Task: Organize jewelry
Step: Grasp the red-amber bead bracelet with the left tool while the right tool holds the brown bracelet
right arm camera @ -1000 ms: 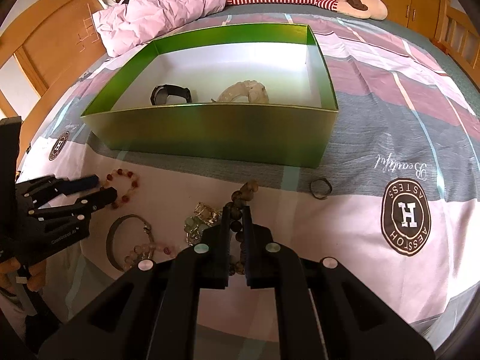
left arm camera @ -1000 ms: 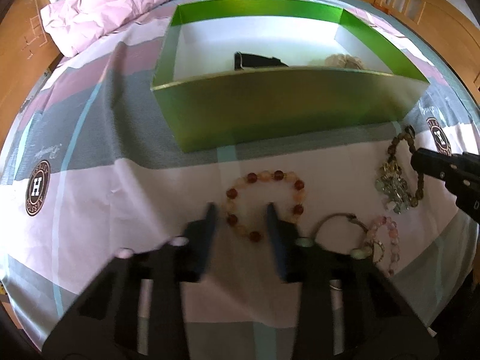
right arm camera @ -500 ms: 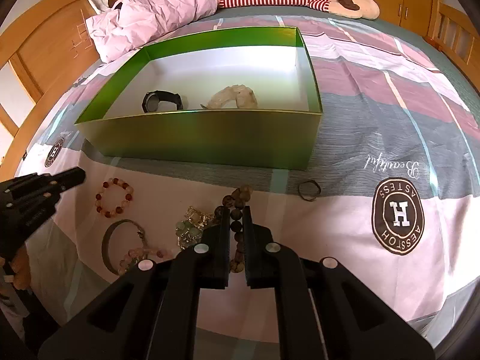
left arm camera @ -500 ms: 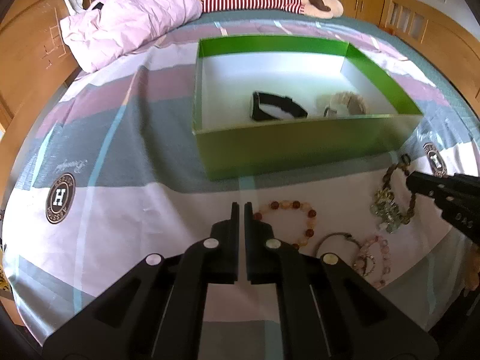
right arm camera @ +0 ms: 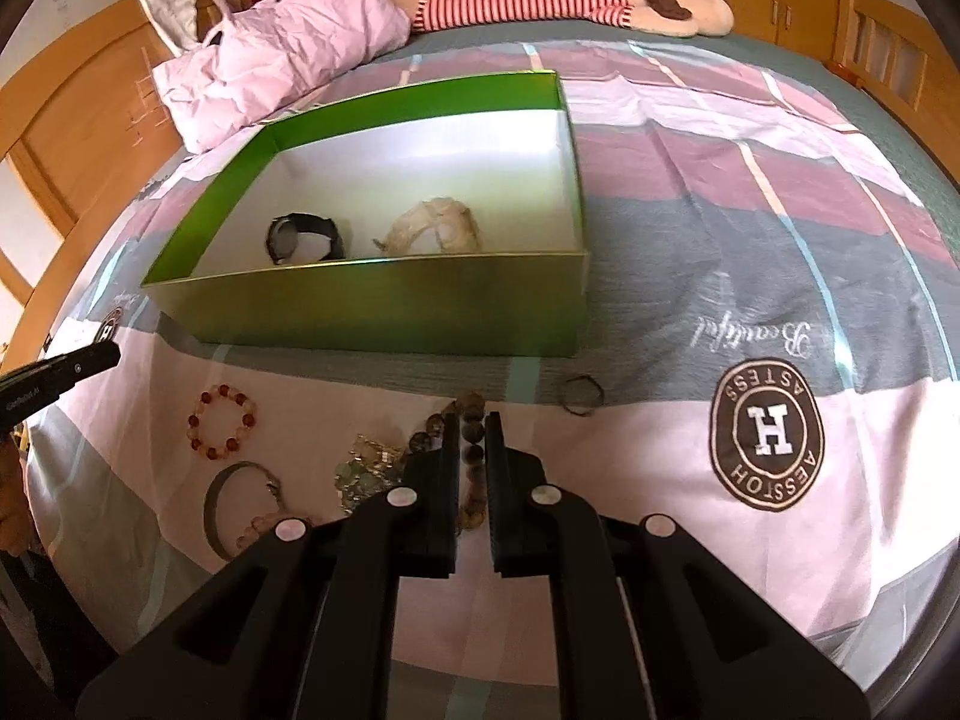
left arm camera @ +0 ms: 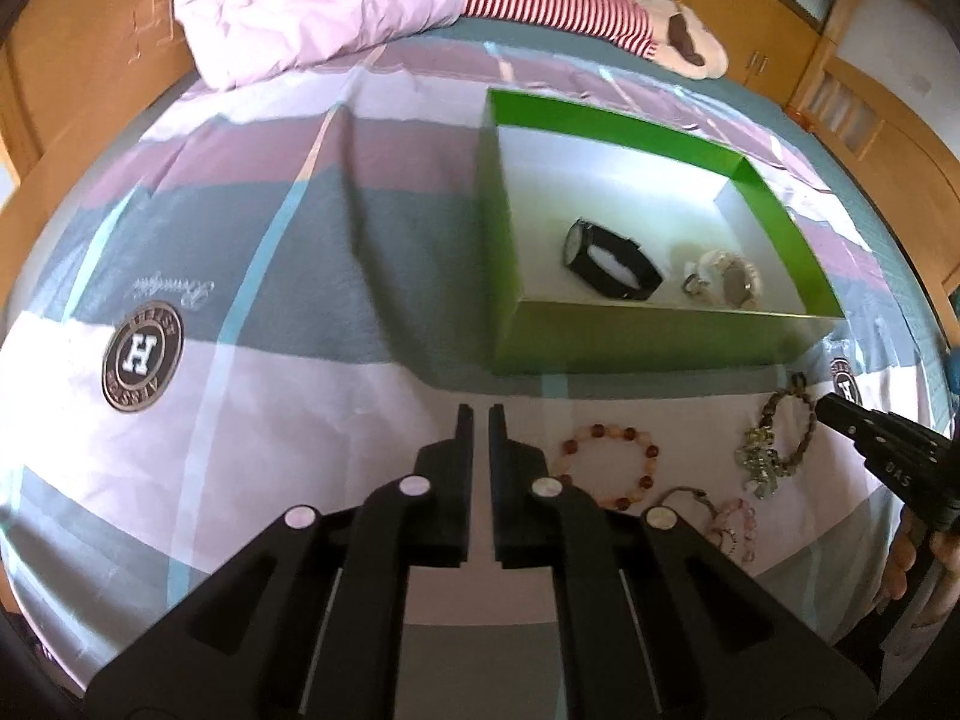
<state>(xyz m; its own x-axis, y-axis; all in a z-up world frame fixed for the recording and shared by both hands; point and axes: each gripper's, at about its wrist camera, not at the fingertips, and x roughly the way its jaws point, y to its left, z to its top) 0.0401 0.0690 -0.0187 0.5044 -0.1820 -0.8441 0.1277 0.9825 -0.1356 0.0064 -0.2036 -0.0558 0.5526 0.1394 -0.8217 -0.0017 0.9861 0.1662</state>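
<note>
Dark brown wooden-bead bracelet [right arm camera: 474, 450]: its near half is hidden behind the right gripper [right arm camera: 471, 438] fingers, so contact with the pads is unreadable. Pale pink bead bracelet [right arm camera: 264, 525] and thin grey metal bangle [right arm camera: 225, 501] are partly covered by the gripper body. Black-strap wristwatch [right arm camera: 303, 238] and cream bead bracelet [right arm camera: 435, 227]: lower edges are cut by the near wall of the green cardboard box [right arm camera: 384, 312]. The left gripper [right arm camera: 90, 360] runs off the frame edge, so its jaws can't be read here.

Glossy green box [right arm camera: 420, 306]; woven cloth bedsheet [right arm camera: 750, 228]; wooden bed frame [left arm camera: 72, 60].
</note>
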